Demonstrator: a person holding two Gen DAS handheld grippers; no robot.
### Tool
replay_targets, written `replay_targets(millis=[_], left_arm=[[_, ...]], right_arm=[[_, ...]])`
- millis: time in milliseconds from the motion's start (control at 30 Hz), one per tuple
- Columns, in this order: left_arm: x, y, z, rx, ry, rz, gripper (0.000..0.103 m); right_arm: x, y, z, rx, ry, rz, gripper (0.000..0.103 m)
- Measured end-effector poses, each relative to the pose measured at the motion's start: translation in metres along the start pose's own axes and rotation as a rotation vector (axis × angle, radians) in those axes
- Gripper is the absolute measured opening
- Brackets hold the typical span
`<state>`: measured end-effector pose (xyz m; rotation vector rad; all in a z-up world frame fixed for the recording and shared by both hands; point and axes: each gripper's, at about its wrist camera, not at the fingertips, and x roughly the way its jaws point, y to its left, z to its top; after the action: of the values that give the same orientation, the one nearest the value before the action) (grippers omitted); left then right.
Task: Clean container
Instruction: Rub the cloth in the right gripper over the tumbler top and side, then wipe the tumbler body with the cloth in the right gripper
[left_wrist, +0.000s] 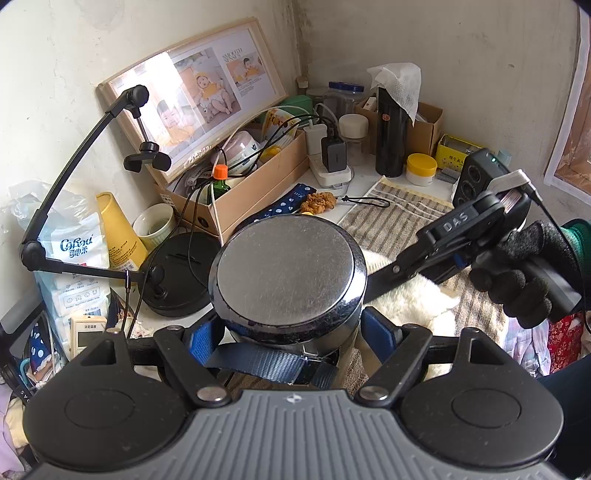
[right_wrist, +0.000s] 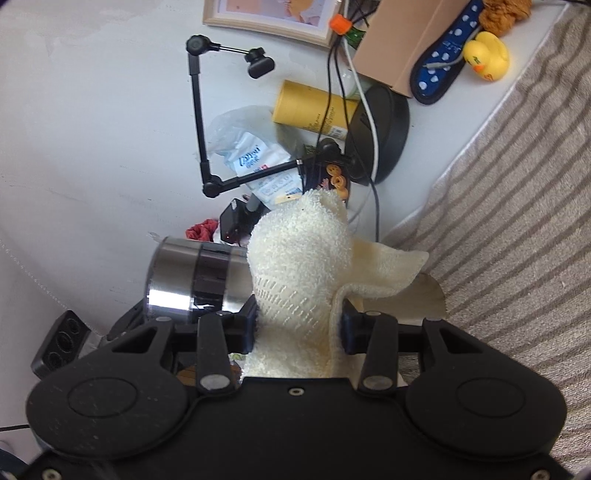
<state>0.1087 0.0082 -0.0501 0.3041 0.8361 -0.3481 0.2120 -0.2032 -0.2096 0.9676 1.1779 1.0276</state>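
The stainless-steel container (left_wrist: 290, 280) sits clamped between the blue-padded fingers (left_wrist: 380, 332) of the left gripper (left_wrist: 291, 332), its flat polished end turned up toward that gripper's camera and its body running down between the jaws, with a dark woven strap (left_wrist: 258, 362) crossing just below, nearest the gripper's body. From the right gripper (right_wrist: 299, 328), the same container (right_wrist: 195, 275) lies just ahead and to the left, a shiny cylinder with a black band round its middle. The right gripper is clenched on a cream terry cloth (right_wrist: 303, 254), which bunches up ahead of its fingertips and trails a flap off to the right; the cloth looks to be touching or just beside the container's side, though the contact itself is hidden. Judging by the mirror finish, the container is rigid, fairly light if empty, and slippery, so the left jaws are best kept on the cylinder wall, where the pads get the broadest bearing, rather than on the rounded rim. The cloth is soft and limp; held near its gathered middle, it gives a firm wad to rub with. Pressing hard from one side could twist the container in the pads.
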Motion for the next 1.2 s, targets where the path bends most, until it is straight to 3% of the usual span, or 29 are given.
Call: replay_targets(millis=[500, 633, 833, 933, 1000, 1100, 1200], left_arm=[[0.0, -0.003, 0.0, 0.006, 0.006, 0.008, 0.08], [0.0, -0.005, -0.002, 0.116, 0.022, 0.003, 0.079], [0.001, 0.012, 0.0, 0.227, 0.021, -0.093, 0.078], [-0.004, 0.011, 0.004, 0.145, 0.023, -0.079, 0.079], [-0.008, 0.01, 0.008, 0.008, 0.016, -0.05, 0.082], [-0.011, 0.006, 0.013, -0.187, -0.007, 0.017, 0.083], [-0.008, -0.005, 0.012, -0.282, -0.043, 0.102, 0.083]], right_arm=[[0.018, -0.041, -0.004, 0.061, 0.062, -0.126, 0.041], [0.023, -0.049, -0.005, 0.071, 0.085, -0.173, 0.041], [0.028, -0.051, -0.009, 0.071, 0.095, -0.208, 0.041], [0.027, -0.045, -0.012, 0.051, 0.086, -0.215, 0.041], [0.025, -0.043, -0.014, 0.045, 0.079, -0.211, 0.041], [0.023, -0.04, -0.017, 0.04, 0.073, -0.204, 0.041], [0.022, -0.037, -0.019, 0.037, 0.072, -0.2, 0.041]])
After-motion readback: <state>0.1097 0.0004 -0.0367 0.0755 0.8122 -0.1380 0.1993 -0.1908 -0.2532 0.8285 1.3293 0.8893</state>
